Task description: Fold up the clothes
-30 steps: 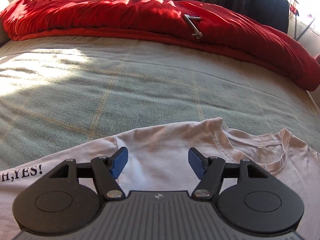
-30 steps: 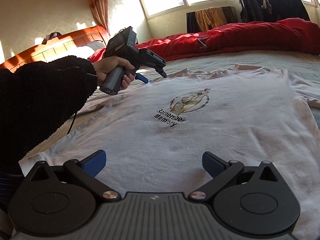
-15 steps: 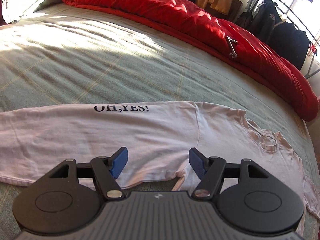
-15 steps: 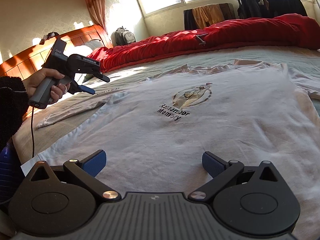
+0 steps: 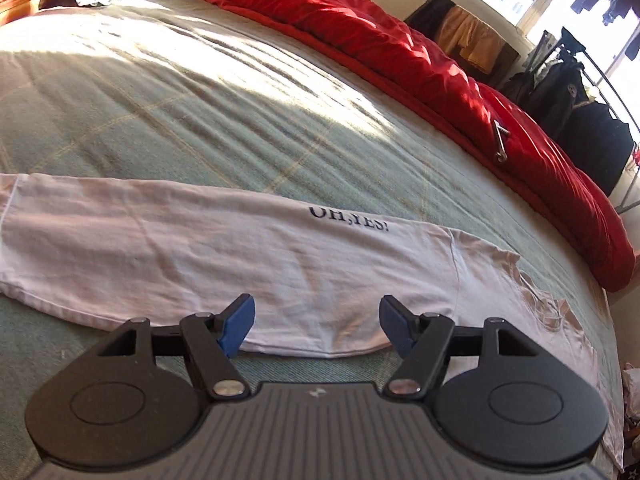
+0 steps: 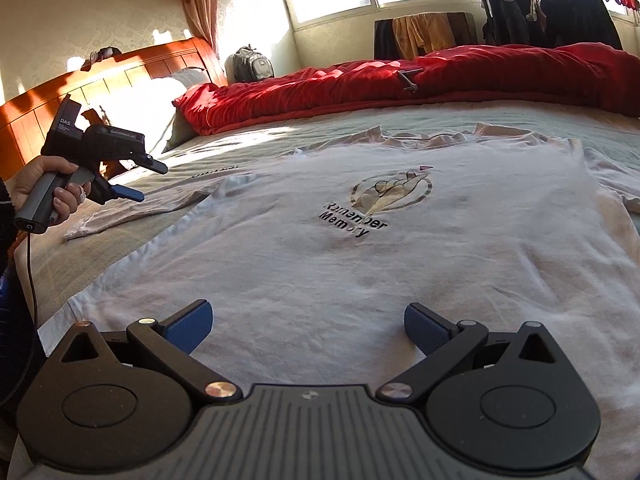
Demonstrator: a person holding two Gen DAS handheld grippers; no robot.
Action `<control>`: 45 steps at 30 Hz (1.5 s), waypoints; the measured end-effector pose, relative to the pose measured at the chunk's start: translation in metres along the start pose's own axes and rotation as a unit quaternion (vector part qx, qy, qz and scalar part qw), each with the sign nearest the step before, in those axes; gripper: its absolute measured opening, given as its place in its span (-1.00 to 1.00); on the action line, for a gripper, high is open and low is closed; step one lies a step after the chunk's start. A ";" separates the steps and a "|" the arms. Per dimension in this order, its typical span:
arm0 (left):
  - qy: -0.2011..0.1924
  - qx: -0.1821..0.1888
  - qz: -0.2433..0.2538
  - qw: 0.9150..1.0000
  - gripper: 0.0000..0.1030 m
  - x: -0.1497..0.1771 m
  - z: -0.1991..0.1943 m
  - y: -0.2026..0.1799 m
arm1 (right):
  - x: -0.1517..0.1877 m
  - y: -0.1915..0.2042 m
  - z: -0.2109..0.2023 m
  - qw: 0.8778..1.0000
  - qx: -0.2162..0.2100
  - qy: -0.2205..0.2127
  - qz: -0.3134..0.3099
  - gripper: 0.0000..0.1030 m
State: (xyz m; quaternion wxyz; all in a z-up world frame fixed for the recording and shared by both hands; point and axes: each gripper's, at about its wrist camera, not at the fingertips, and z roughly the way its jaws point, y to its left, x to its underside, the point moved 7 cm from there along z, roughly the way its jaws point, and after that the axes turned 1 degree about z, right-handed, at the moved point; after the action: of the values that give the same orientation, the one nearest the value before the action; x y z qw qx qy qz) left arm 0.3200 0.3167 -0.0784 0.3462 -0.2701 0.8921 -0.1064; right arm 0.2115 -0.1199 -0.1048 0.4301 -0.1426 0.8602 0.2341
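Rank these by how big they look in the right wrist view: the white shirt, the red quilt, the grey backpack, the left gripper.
1. white shirt, fills most of the view, though nearest the camera.
2. red quilt, a long band farther off.
3-4. left gripper and grey backpack look alike; unranked.

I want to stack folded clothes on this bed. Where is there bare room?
The widest free patch is the green blanket between the long sleeve and the red duvet. A narrow strip of blanket shows below the sleeve, by the left gripper. The near side is crowded: the white shirt lies spread out there, under the right gripper.
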 end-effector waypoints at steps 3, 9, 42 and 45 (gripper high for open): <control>-0.051 -0.060 -0.047 0.996 0.32 -0.016 -0.018 0.050 | -0.001 -0.001 0.000 1.000 -0.003 0.000 0.006 1.00; -0.127 -0.162 -0.098 0.974 0.30 -0.030 -0.052 0.139 | 0.000 0.000 0.002 1.000 0.002 -0.001 -0.002 1.00; -0.044 -0.168 0.071 0.982 0.42 -0.017 0.026 0.086 | 0.003 0.010 0.018 0.998 0.029 0.004 -0.053 1.00; -0.056 -0.186 0.063 0.979 0.50 -0.031 0.035 0.093 | 0.003 0.010 0.019 0.998 0.029 0.005 -0.055 1.00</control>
State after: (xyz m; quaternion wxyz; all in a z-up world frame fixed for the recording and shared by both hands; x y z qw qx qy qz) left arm 0.3246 0.4110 -0.1216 0.3457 -0.2787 0.8906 0.0984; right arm 0.2180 -0.1018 -0.1147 0.4419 -0.1781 0.8597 0.1844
